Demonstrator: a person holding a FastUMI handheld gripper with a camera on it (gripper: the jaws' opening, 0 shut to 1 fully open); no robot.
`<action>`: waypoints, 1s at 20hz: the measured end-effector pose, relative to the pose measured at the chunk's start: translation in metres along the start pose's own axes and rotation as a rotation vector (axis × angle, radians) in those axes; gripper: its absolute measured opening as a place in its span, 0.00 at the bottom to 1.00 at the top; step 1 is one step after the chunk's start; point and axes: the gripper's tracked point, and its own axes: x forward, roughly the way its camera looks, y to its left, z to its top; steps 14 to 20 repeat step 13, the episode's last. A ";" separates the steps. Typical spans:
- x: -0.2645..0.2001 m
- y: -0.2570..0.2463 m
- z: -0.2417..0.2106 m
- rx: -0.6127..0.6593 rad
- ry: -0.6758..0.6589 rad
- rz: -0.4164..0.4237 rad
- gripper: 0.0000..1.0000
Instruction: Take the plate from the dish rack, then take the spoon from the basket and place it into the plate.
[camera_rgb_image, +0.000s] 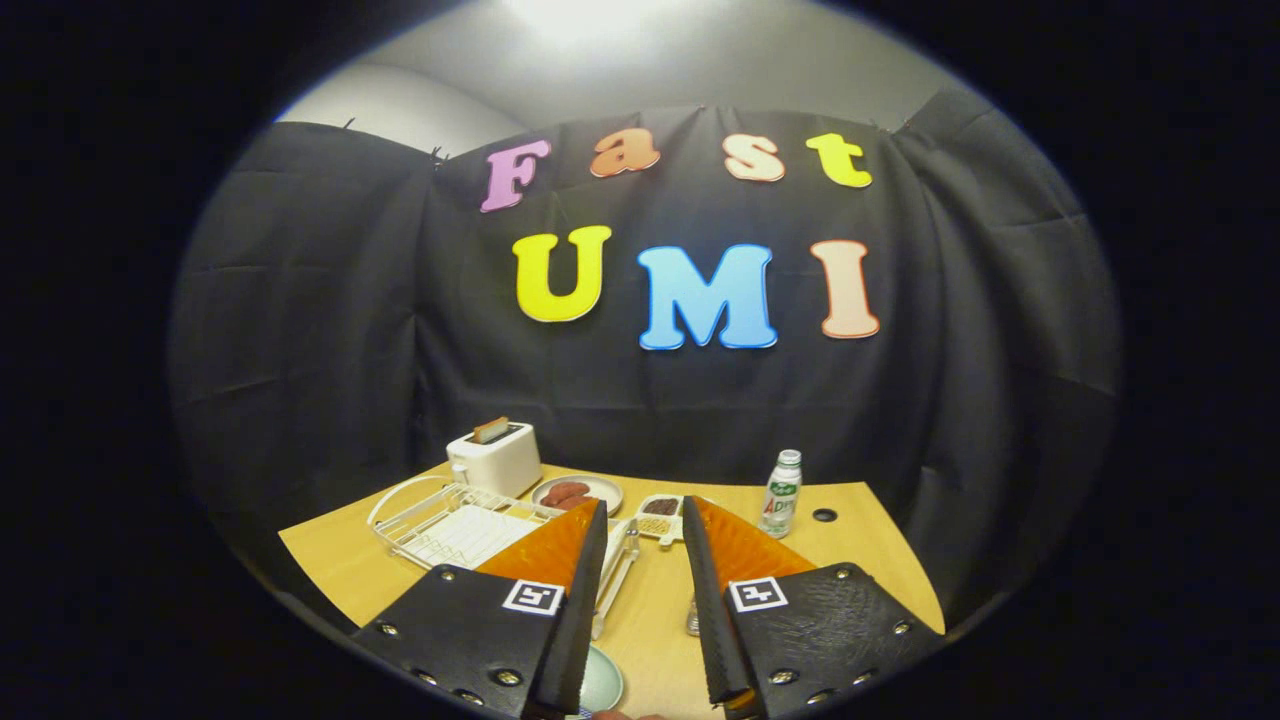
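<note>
My gripper (645, 505) hangs open above the wooden table (860, 560), with nothing between its fingers. A pale round plate (603, 686) lies on the table low down, close to the base of the left finger, which partly hides it. The white wire dish rack (450, 520) stands to the left, beyond the left finger. A slim shiny piece (618, 568), perhaps a utensil or a rack part, runs along the left finger's inner side. A small metal bit (692, 618) peeks out by the right finger. I cannot tell which of them is the spoon.
A white toaster (493, 458) with a slice in it stands behind the rack. A plate of sausages (578, 493) and a small divided snack dish (660, 515) sit just beyond the fingertips. A small bottle (782, 492) and a black table hole (824, 515) are to the right.
</note>
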 end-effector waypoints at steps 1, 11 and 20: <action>-0.004 -0.011 0.015 0.002 -0.032 -0.036 0.46; -0.018 -0.060 0.047 -0.002 -0.128 -0.156 0.96; -0.018 -0.069 0.043 0.000 -0.119 -0.168 0.96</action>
